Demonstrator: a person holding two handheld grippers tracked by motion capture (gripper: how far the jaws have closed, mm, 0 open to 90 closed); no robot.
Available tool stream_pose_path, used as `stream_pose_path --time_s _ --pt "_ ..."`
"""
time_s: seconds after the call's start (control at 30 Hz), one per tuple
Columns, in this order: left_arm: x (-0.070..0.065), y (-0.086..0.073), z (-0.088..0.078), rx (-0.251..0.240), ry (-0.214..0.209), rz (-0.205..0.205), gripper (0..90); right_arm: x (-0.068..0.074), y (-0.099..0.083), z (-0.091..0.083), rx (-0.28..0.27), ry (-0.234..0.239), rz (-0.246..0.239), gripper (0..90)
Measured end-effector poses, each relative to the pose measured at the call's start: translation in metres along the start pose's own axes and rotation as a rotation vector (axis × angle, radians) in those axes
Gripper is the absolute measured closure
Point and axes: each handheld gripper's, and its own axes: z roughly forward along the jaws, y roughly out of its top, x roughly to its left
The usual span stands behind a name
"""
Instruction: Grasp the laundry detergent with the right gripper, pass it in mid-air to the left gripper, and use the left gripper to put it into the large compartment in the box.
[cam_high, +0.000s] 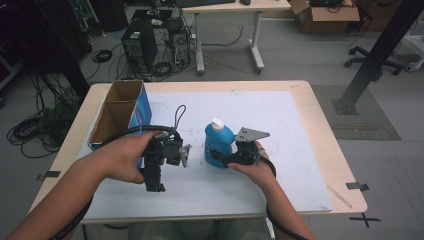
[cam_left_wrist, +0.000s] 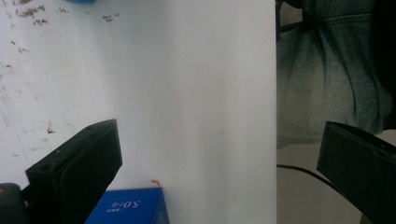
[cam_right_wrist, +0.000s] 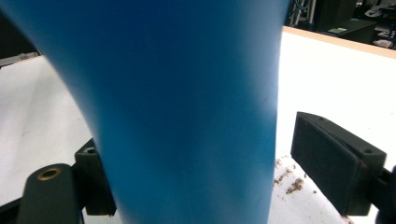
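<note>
On the white mat (cam_high: 280, 130) mid-table, the blue bottle (cam_high: 218, 145) stands upright between my right gripper (cam_right_wrist: 196, 186)'s spread jaws (right pad not yet touching), while my left gripper (cam_high: 156, 172), gaping and empty, sits farther off.

A light wooden table (cam_high: 320, 130) carries a white mat (cam_high: 280, 150) over most of its top. On the mat stand 1 blue bottle (cam_high: 218, 146) with a white cap and, at the left edge, an open blue cardboard box (cam_high: 120, 116) with 2 compartments.
</note>
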Motion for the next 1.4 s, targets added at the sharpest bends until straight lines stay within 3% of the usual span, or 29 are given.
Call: stream_pose_path --time_s 0.73,0.97,1.4 --pt "-0.0016 0.0027 0.0011 0.001 0.001 0.000 0.2 0.0030 -0.0010 -0.0015 -0.010 0.022 -0.018 29.5" --pt "-0.0014 0.0018 0.0017 0.000 0.002 0.002 0.2 0.0057 -0.0006 -0.0018 -0.010 0.040 -0.046 39.9" --pt "-0.0020 0.0017 0.0014 0.000 0.005 0.000 0.2 0.0082 -0.0013 -0.0024 -0.018 0.032 -0.076 44.1"
